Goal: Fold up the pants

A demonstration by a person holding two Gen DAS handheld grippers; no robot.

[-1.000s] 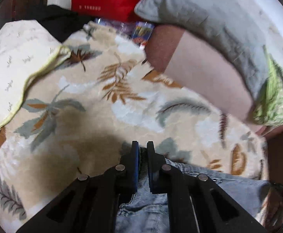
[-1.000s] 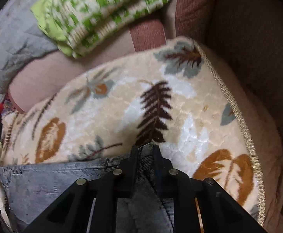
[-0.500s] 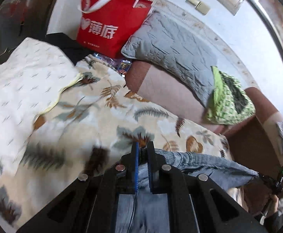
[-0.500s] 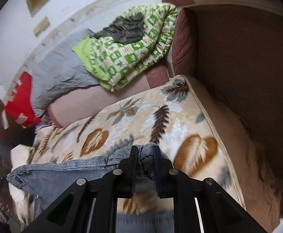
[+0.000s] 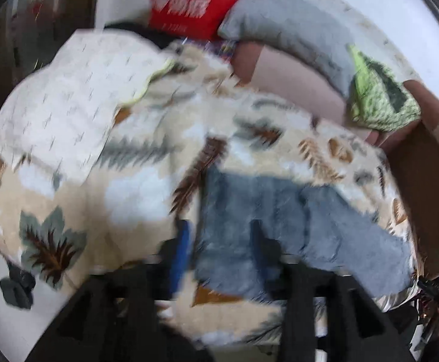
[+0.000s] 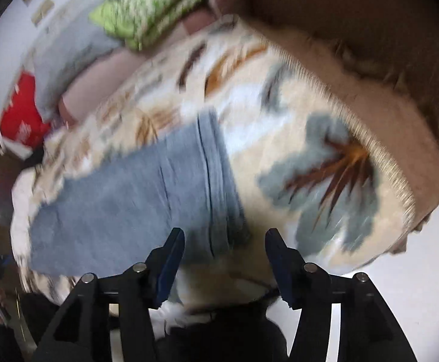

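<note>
The blue denim pants (image 5: 282,220) lie spread on a leaf-patterned blanket (image 5: 141,187), and they also show in the right wrist view (image 6: 147,193). My left gripper (image 5: 221,241) is open above the near edge of the pants, holding nothing. My right gripper (image 6: 224,241) is open above the pants' hemmed end, with nothing between its fingers. Both views are blurred by motion.
A red bag (image 5: 189,0), a grey pillow (image 5: 288,27) and a green patterned cloth (image 5: 379,96) lie at the back. A white quilt (image 5: 59,114) covers the blanket's left part. A brown sofa arm (image 6: 355,30) runs along the right. White floor (image 6: 406,271) shows below the blanket's edge.
Both grippers have opened and let go of the pants. The pants now lie flat on the blanket, and both grippers have pulled back from them.
</note>
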